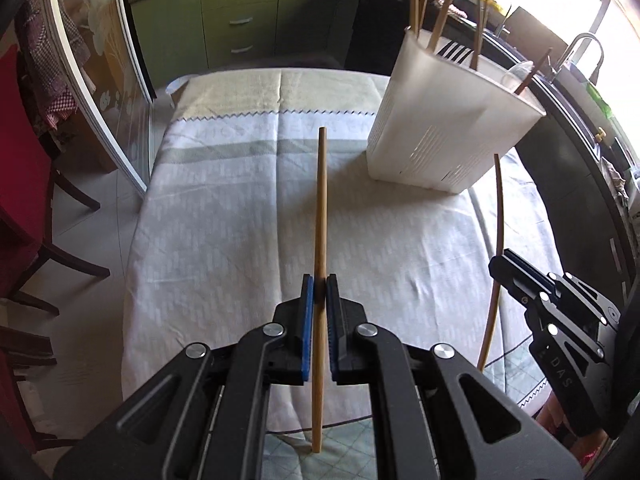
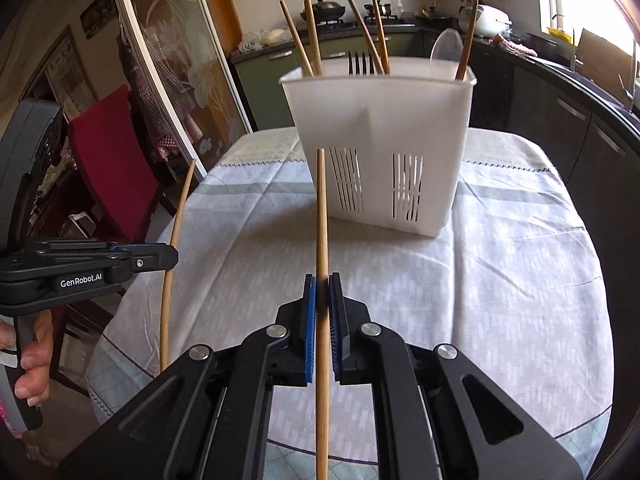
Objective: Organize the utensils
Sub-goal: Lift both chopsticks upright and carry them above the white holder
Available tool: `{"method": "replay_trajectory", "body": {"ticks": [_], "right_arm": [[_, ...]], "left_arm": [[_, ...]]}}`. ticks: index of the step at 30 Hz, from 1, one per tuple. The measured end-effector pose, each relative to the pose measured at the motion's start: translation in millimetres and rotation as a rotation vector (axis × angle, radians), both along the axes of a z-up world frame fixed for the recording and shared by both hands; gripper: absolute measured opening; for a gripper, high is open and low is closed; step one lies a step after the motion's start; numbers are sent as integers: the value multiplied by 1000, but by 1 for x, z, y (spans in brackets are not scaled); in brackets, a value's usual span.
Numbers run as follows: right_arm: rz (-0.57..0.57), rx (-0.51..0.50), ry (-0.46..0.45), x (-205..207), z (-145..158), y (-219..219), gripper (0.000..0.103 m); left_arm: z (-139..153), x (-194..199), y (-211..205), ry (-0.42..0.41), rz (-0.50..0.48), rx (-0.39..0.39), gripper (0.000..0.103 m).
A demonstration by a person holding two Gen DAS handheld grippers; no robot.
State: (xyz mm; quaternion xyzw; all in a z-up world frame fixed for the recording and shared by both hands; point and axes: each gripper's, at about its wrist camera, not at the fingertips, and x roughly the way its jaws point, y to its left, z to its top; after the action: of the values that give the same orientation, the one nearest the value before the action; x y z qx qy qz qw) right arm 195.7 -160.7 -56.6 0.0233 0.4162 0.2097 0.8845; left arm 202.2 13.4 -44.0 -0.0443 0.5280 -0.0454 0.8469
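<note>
My left gripper (image 1: 320, 284) is shut on a wooden chopstick (image 1: 321, 200) held above the cloth-covered table (image 1: 224, 208), pointing away from me. My right gripper (image 2: 322, 284) is shut on a second wooden chopstick (image 2: 321, 208) in the same way. Each gripper shows in the other's view: the right gripper (image 1: 498, 270) with its chopstick (image 1: 498, 208), the left gripper (image 2: 172, 256) with its chopstick (image 2: 180, 208). A white plastic utensil holder (image 2: 384, 120) stands upright at the table's far side, holding several chopsticks, a fork (image 2: 360, 64) and a clear spoon (image 2: 444, 50). In the left wrist view the holder (image 1: 436, 128) is ahead to the right.
A red chair (image 2: 108, 152) and a sliding glass door (image 2: 168, 64) stand left of the table. Dark kitchen counters (image 1: 568, 152) with a sink tap run along the right. Green cabinets (image 1: 240, 16) are beyond the table's far edge. A hand (image 2: 36, 360) grips the left tool's handle.
</note>
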Motion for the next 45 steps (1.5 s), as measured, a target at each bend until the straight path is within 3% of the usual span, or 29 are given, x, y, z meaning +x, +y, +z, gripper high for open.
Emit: {"method": "replay_trajectory", "body": {"ticks": [10,18,22,28,31,36,45], "right_arm": [[-6,45,-120,-43,45,-32,7],[-10,47,-172,-70,58,-46,7],[-14,48,-172,-72,57,-46,7],[-10,54,-171,-70,57,-45,7],[-2,59,-168,-71,56,-43,7],[3,60,-166,-70,56,-43,7],[0,66,-160,-68,55,-47,7]], "left_arm": [[38,-51,-7,-149,-31,-13,6],[67,-77,-15,-246,-63,22,6],[53,-64,-18,-157,-73,14,6],[1,-19,-17,10,-49,11,7],[-28,11,-13,67,-21,16,19],[-62,49,-10,127,2,14,20],[-80,67,-15,161,-2,90,20]]}}
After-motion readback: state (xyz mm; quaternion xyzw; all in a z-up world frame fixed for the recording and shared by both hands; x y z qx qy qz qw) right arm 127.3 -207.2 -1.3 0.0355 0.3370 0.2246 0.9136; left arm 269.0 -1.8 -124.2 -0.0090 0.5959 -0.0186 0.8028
